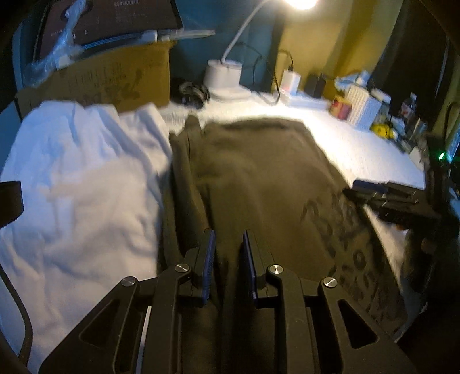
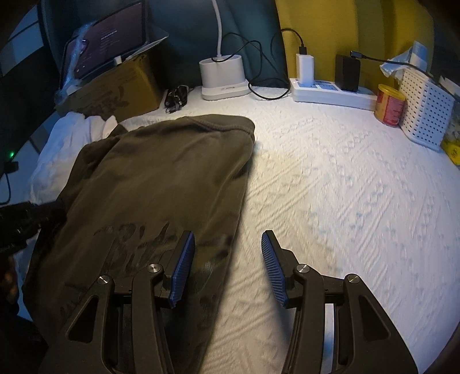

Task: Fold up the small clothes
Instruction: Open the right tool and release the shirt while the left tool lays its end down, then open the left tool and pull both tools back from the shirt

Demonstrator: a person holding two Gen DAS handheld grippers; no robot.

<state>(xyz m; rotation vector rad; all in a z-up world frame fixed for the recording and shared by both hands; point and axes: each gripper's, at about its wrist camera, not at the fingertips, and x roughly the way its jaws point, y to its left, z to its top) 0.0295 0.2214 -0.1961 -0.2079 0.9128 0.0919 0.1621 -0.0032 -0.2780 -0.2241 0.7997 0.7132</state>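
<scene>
Soft olive shirt (image 2: 161,178), matte, dark print, long axis running away toward lamp base (image 2: 222,77), on quilted white cover (image 2: 330,187), left gripper (image 1: 228,238) narrowly parted, grasping nothing visible, right gripper (image 2: 227,241) released

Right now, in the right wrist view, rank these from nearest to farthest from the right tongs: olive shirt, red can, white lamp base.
1. olive shirt, under the right tongs' left finger.
2. red can, far right, beside the white perforated basket.
3. white lamp base, far edge, centre-left; nearly level with the can, so that order is loose.

Lit lamp (image 1: 300,3) against teal and yellow walls (image 2: 359,28)
</scene>
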